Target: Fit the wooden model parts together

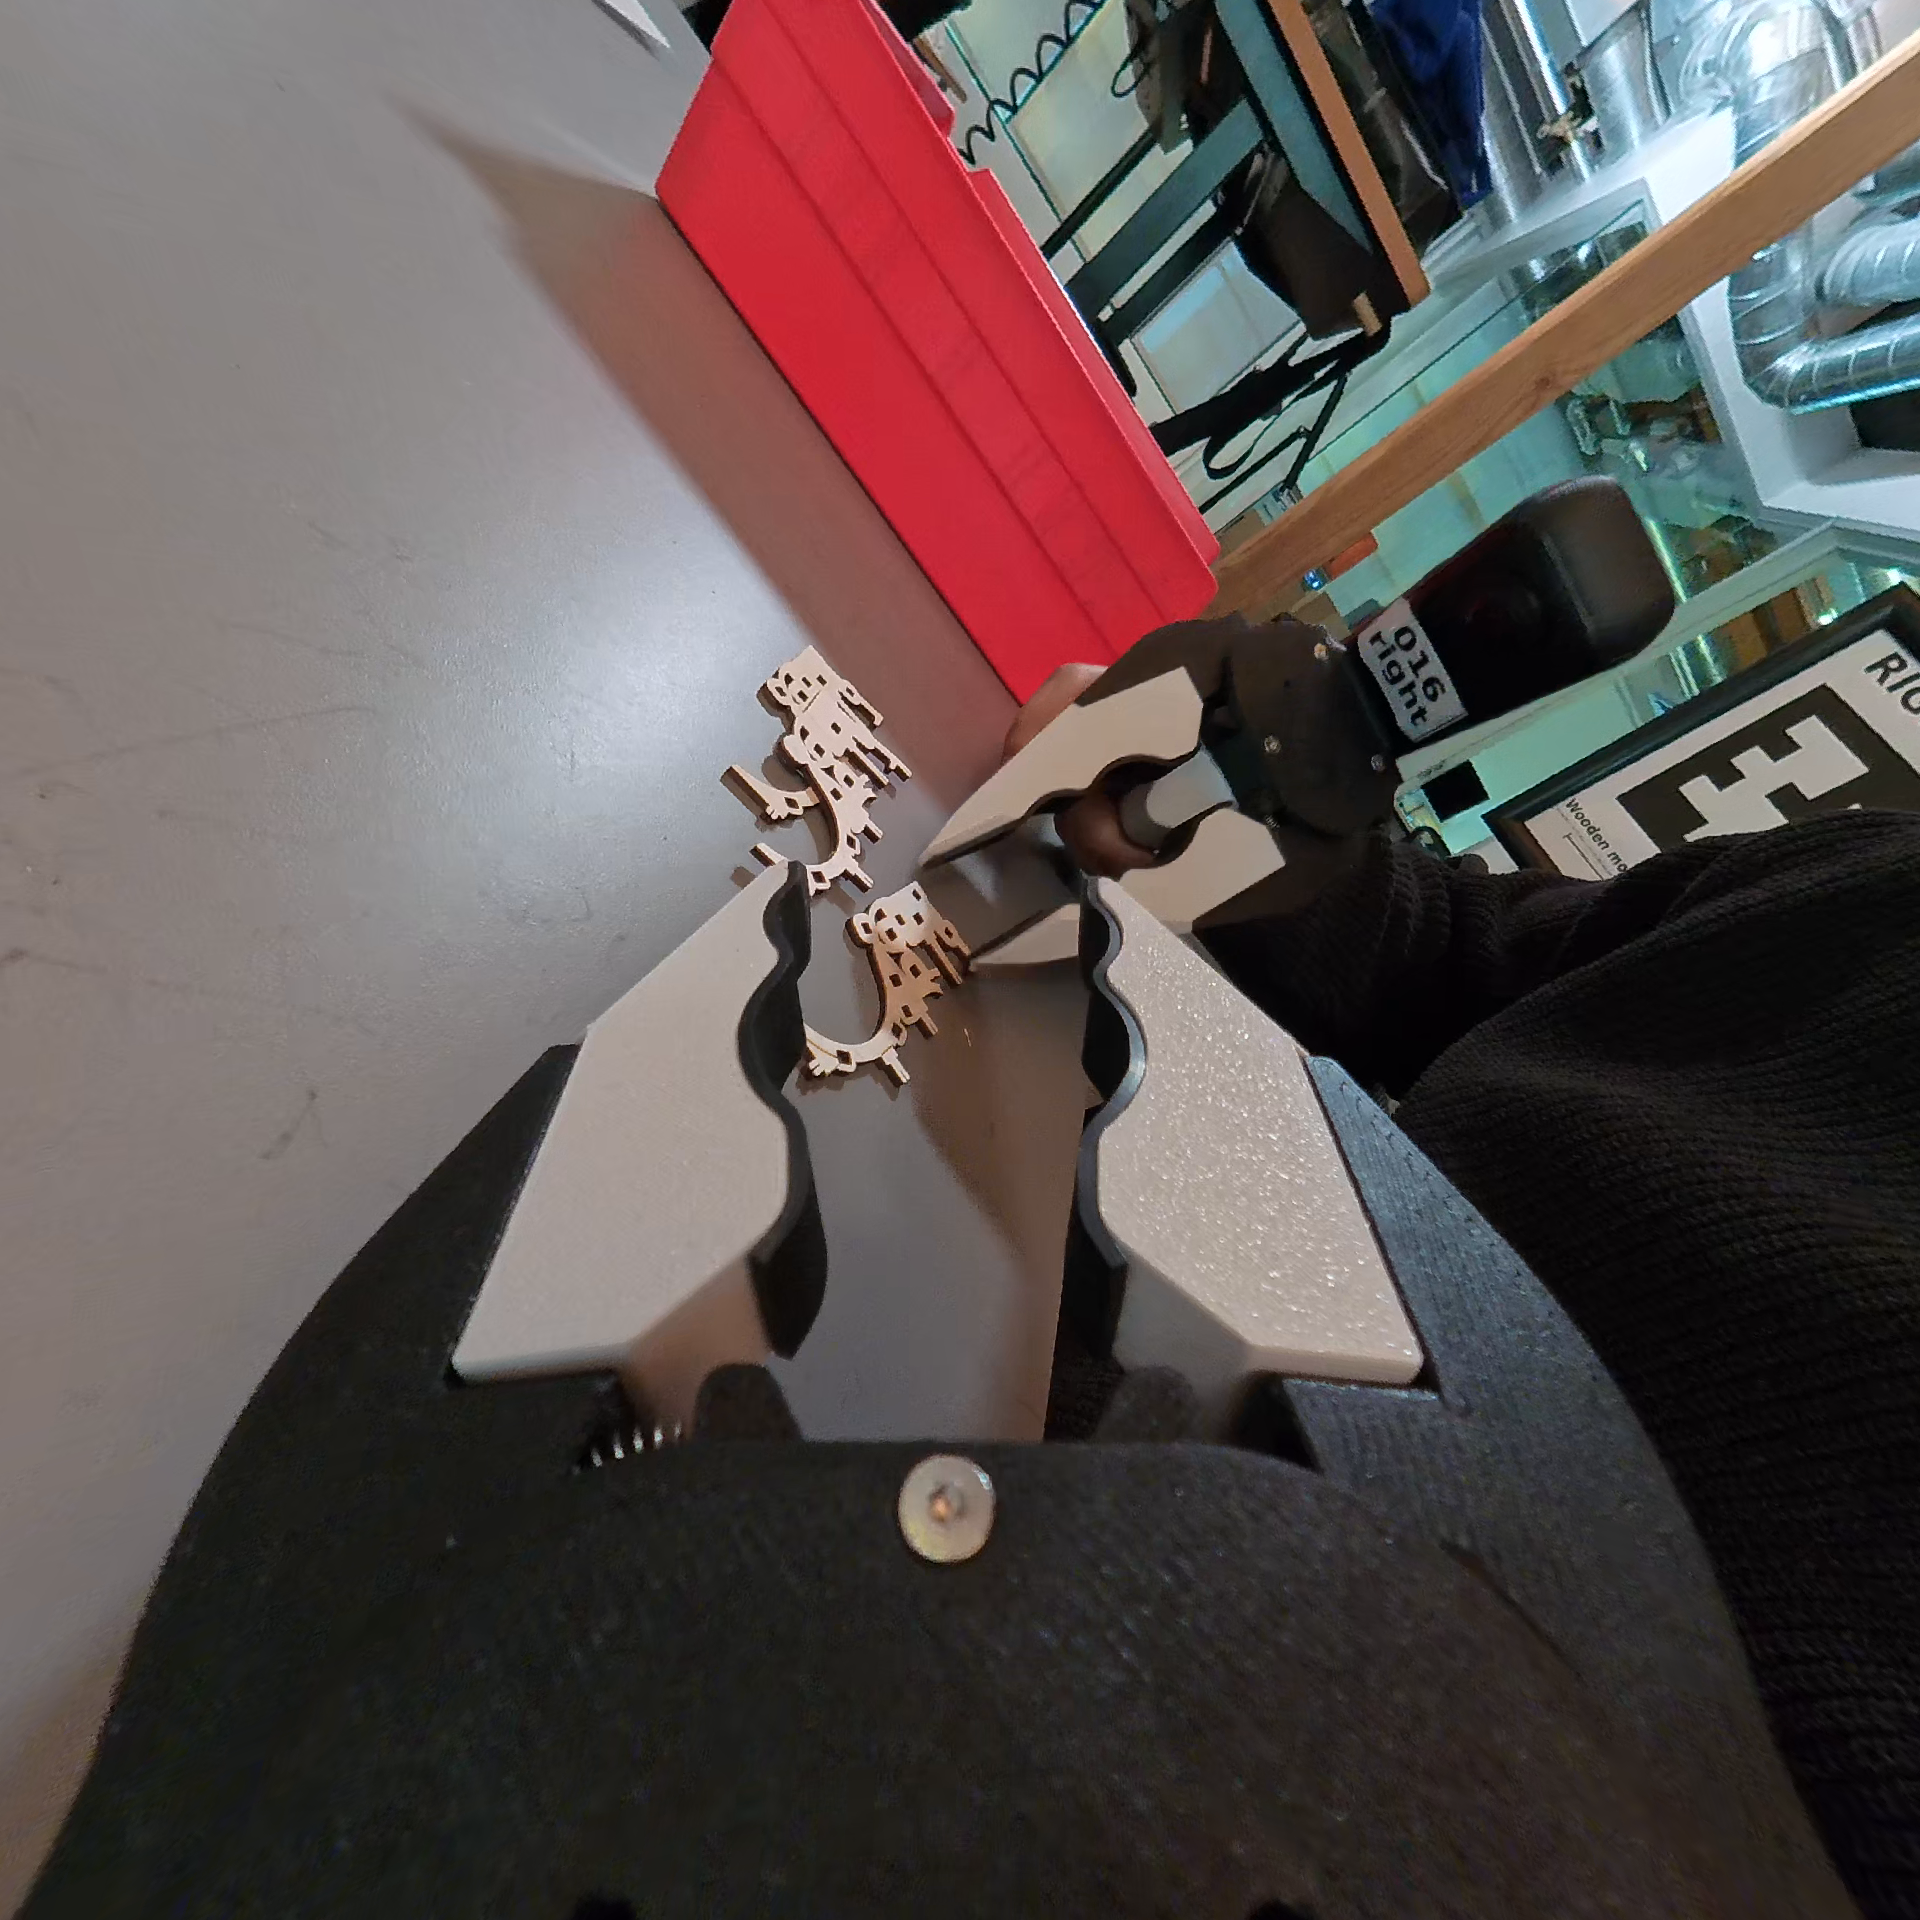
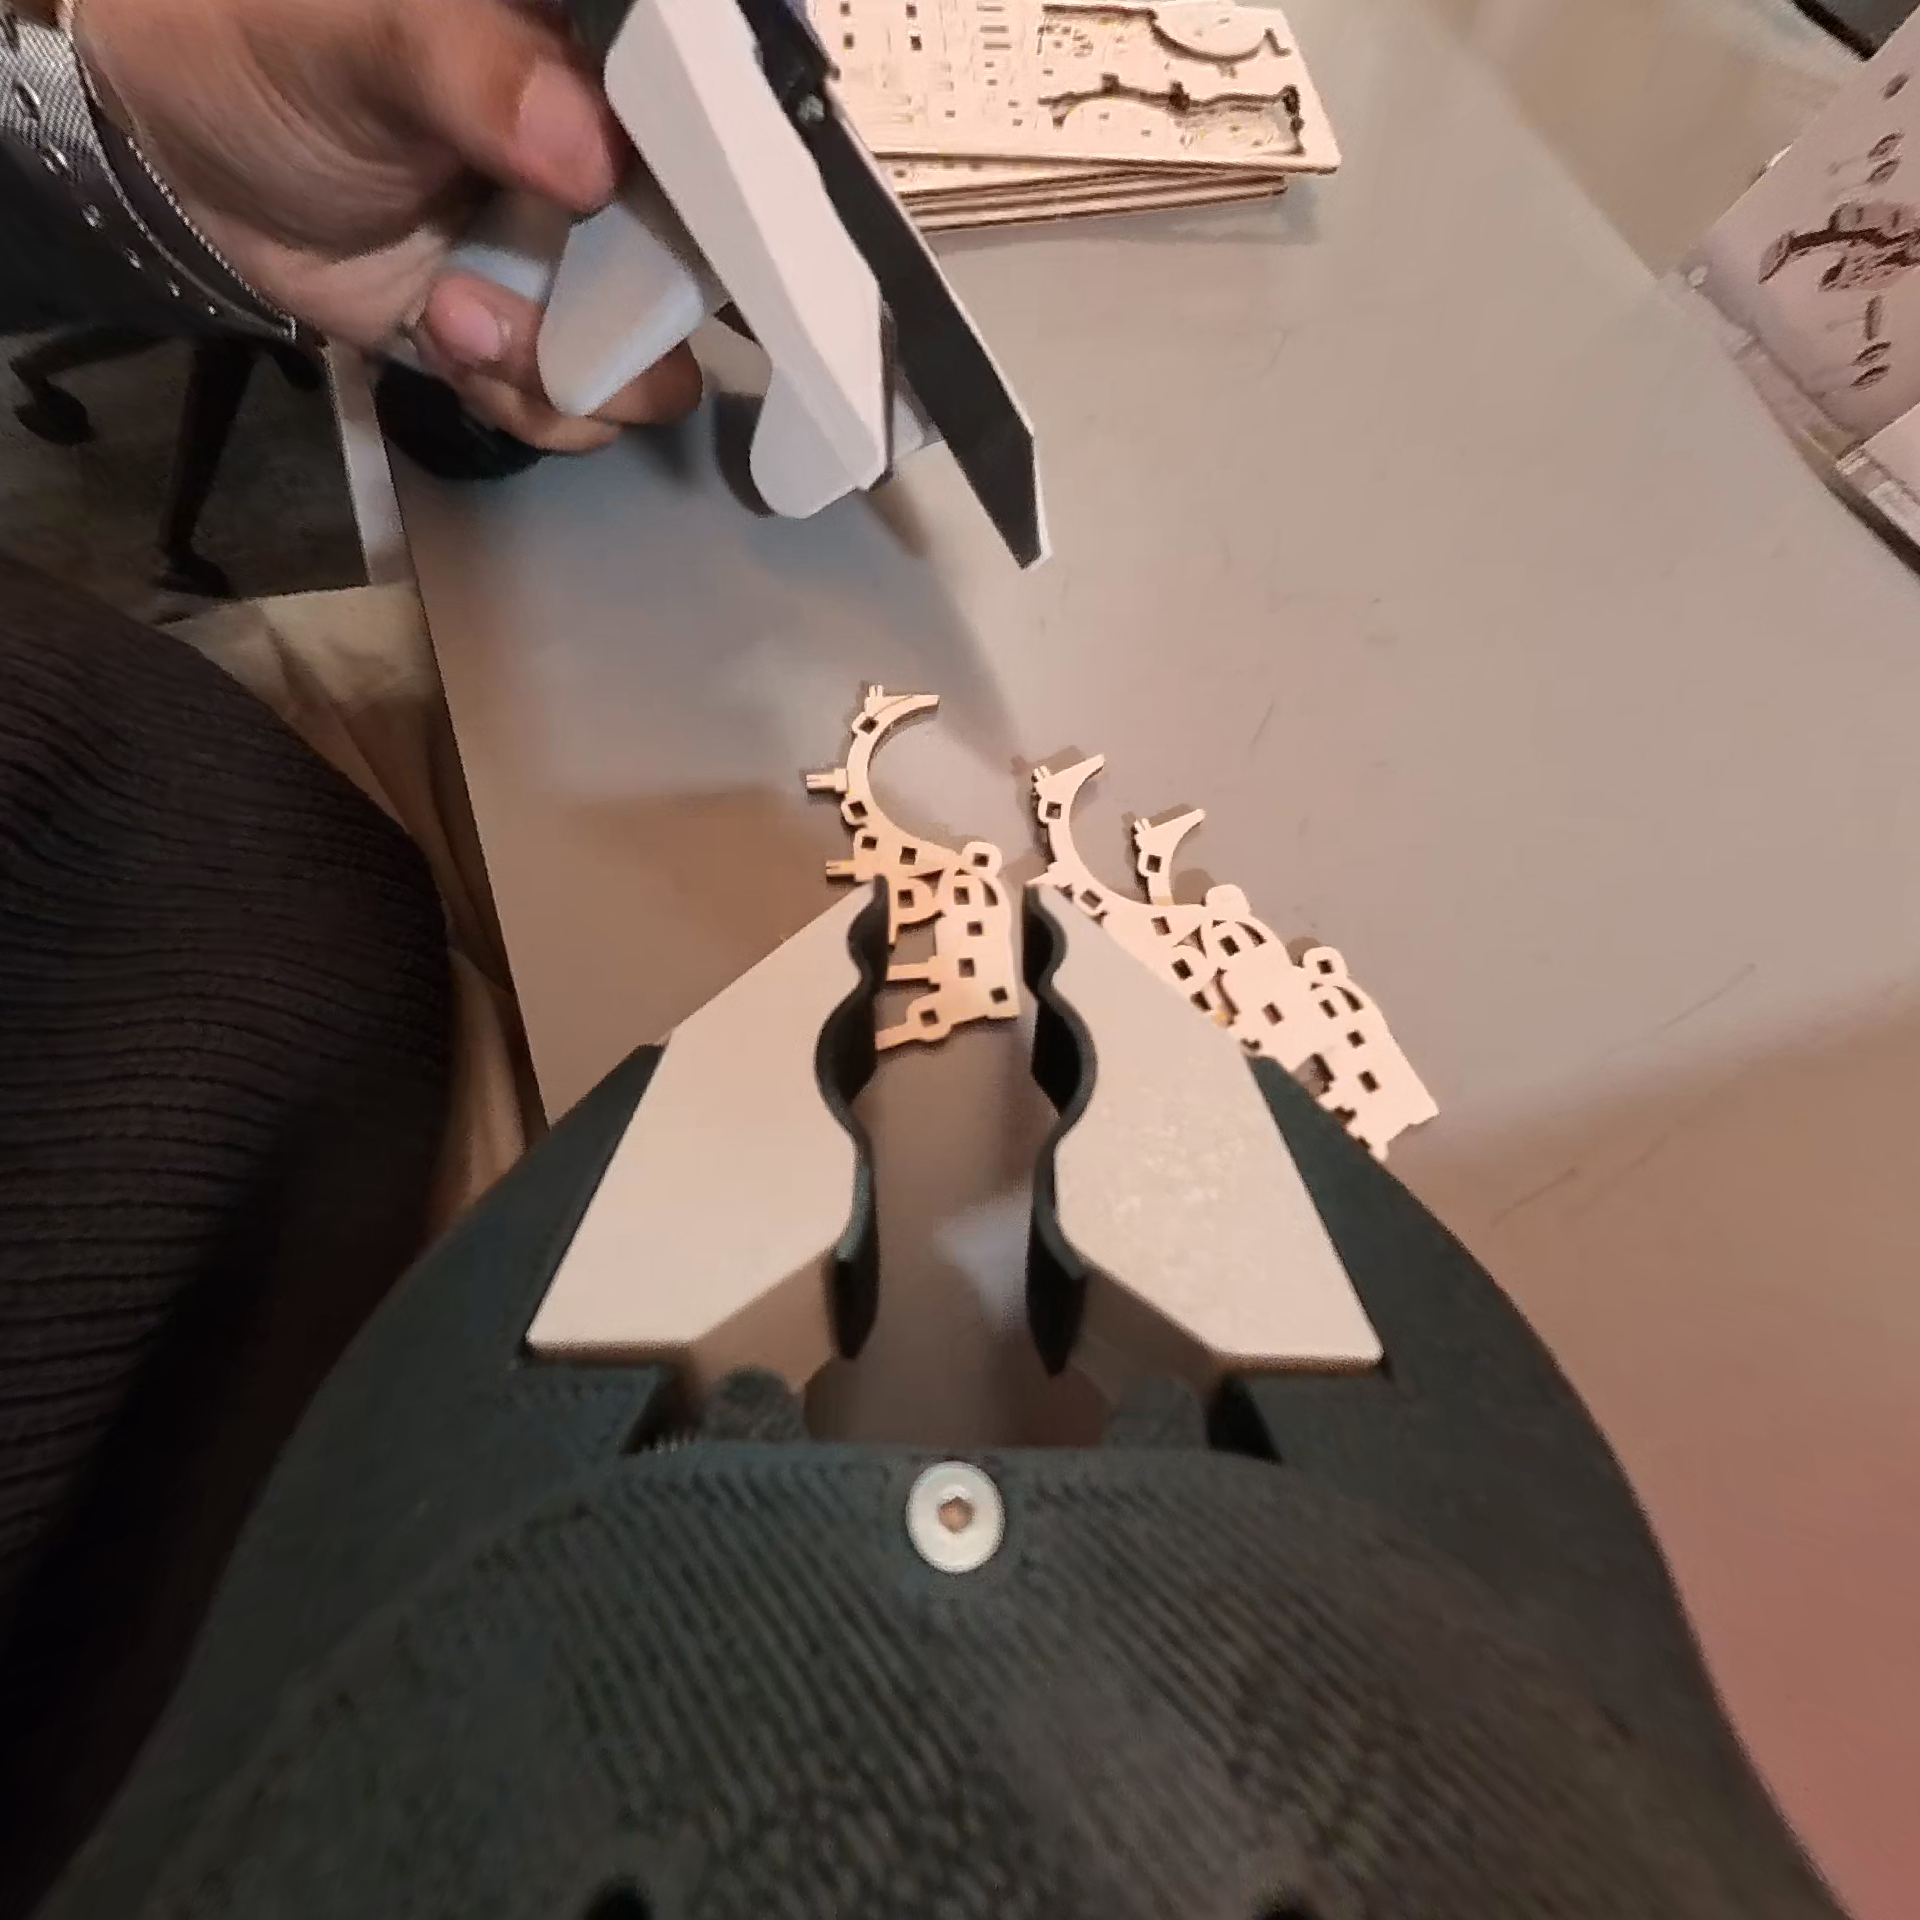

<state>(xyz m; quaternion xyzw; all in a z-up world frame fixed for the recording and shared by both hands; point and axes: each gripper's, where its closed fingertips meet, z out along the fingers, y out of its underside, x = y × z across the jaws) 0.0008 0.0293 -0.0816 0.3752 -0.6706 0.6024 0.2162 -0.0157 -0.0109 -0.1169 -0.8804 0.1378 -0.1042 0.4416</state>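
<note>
A red bin (image 1: 935, 343) is seen behind two stacked parts (image 1: 831, 769), with wooden sheets (image 2: 1081, 114) far off on the grey table (image 2: 1455, 520). A flat, curved, slotted part (image 2: 935, 914) is straddled by the open, empty right gripper (image 2: 956, 894). The left gripper (image 1: 935, 904) is held open, empty

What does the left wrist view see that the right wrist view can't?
Only the left wrist view shows the long red plastic box. Only the right wrist view shows the stack of flat wooden cut-out sheets and a printed paper page. Both show the grey table, the small pale curved wooden model parts and both open grippers.
</note>
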